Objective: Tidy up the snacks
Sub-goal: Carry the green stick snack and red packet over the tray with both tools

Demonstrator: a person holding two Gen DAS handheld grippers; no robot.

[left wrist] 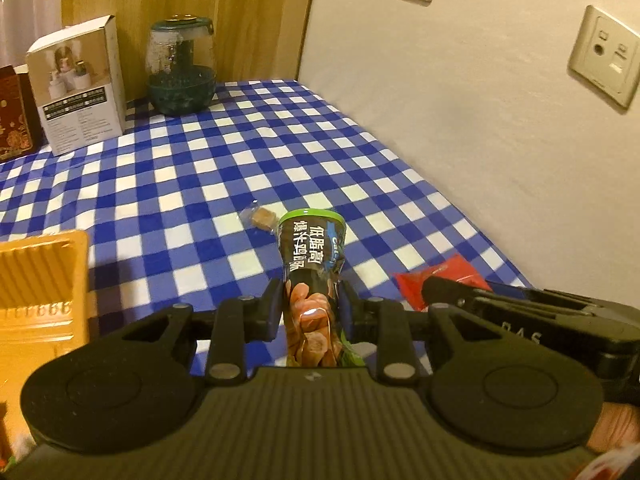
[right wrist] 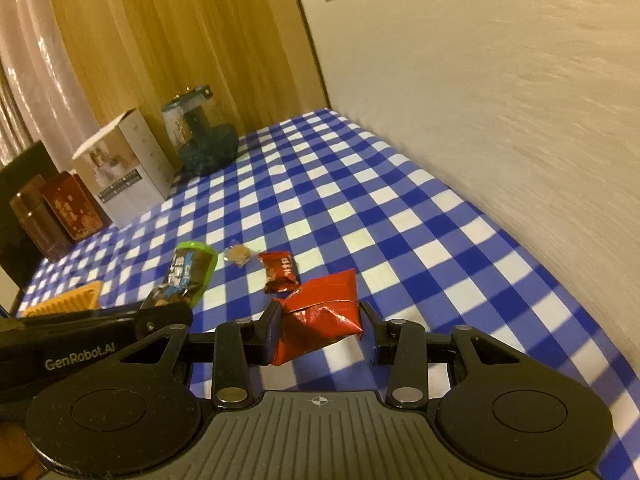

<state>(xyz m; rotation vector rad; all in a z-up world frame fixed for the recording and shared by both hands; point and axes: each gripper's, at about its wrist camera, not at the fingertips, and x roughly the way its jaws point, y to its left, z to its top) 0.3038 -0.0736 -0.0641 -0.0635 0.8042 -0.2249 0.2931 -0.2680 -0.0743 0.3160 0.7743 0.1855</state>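
Observation:
My left gripper [left wrist: 310,304] is shut on a dark snack packet with a green top edge [left wrist: 312,252], held above the checked tablecloth; the packet also shows in the right wrist view [right wrist: 188,274]. My right gripper [right wrist: 322,324] stands open around a crumpled red snack packet [right wrist: 324,312] lying on the cloth; the left finger touches it and the right finger is apart. The red packet also shows in the left wrist view [left wrist: 436,278]. A small dark red packet [right wrist: 279,272] and a clear-wrapped brown sweet [right wrist: 239,255] lie just beyond. The sweet also shows in the left wrist view [left wrist: 262,217].
An orange slatted tray [left wrist: 40,292] sits at the left. A white box [left wrist: 76,88], a green glass jar [left wrist: 181,68] and dark red tins [right wrist: 68,208] stand at the far edge by a wooden panel. A wall [left wrist: 460,100] runs along the table's right side.

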